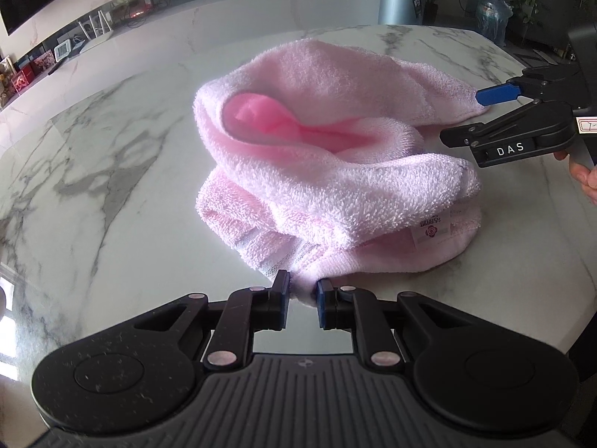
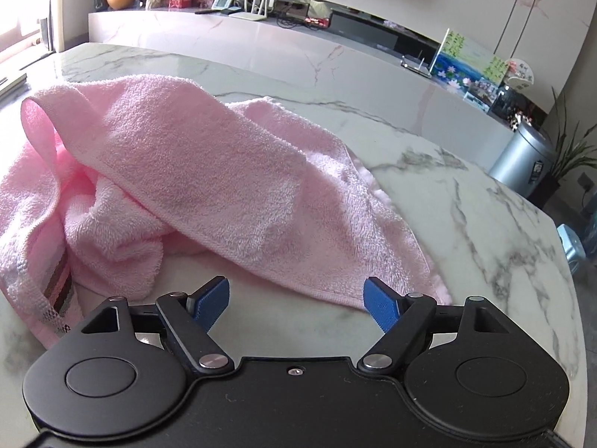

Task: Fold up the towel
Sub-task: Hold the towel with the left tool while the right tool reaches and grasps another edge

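A pink terry towel [image 1: 317, 171] lies crumpled in a loose heap on the white marble table [image 1: 112, 149], with a white label showing at its near right side. My left gripper [image 1: 303, 300] is shut on the towel's near corner, which is pinched between the blue pads. My right gripper [image 2: 297, 304] is open and empty, its jaws spread wide just in front of the towel's [image 2: 209, 171] near hem, with the hem between but not touched. In the left wrist view the right gripper [image 1: 470, 115] sits at the towel's far right corner.
The marble table [image 2: 466, 224] extends to the right of the towel, with its edge close on the right. A grey bin [image 2: 522, 160] and a plant stand on the floor beyond. A long marble counter [image 2: 261, 41] with small items runs behind.
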A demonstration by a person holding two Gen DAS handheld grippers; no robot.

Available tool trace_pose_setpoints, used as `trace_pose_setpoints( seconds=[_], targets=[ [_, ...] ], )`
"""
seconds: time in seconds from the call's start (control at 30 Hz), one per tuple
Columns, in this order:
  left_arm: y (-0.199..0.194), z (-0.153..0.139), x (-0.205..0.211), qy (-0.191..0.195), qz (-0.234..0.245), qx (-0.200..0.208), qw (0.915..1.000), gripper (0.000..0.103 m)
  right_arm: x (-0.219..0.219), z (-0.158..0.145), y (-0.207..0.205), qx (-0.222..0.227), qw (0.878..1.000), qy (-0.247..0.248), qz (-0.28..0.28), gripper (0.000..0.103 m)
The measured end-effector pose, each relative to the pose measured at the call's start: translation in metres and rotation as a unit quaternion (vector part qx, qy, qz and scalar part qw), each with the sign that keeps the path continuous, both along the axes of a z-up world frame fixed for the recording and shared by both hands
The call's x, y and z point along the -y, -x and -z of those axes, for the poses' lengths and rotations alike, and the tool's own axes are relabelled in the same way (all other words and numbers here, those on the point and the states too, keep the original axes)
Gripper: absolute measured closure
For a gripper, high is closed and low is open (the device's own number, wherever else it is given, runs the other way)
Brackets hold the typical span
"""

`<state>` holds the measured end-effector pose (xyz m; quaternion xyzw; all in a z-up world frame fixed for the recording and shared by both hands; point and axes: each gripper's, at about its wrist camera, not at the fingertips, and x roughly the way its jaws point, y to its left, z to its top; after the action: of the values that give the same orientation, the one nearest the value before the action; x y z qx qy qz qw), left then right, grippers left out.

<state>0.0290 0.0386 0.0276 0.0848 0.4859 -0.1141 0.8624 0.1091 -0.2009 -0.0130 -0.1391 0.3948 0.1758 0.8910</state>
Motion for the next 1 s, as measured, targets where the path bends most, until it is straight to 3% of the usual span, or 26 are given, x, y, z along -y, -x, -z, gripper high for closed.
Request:
trace_pose_setpoints(
  seconds=[0.27, 0.33, 0.43, 0.53, 1.0],
  targets=[
    [-0.002, -0.001, -0.003, 0.005, 0.003, -0.01, 0.9999, 0.089, -0.005, 0.001, -0.028, -0.015, 0.999, 0.001, -0.033, 0.037],
    [-0.002, 0.0, -0.004, 0.006, 0.002, -0.012, 0.9999, 0.089, -0.006, 0.001, -0.035, -0.018, 0.999, 0.001, -0.041, 0.044],
    [-0.002, 0.0, -0.006, 0.007, -0.001, -0.014, 0.9999, 0.089, -0.008, 0.002, -0.046, -0.024, 0.998, 0.002, -0.053, 0.068],
    [-0.002, -0.001, -0.008, 0.005, -0.006, -0.014, 0.9999, 0.089, -0.013, 0.0, -0.042, -0.034, 0.998, -0.006, -0.05, 0.085],
    [-0.01, -0.002, -0.028, -0.034, -0.037, -0.016, 0.9986, 0.089, 0.037, -0.008, 0.048, -0.099, 0.995, -0.004, -0.007, 0.085]
  ],
)
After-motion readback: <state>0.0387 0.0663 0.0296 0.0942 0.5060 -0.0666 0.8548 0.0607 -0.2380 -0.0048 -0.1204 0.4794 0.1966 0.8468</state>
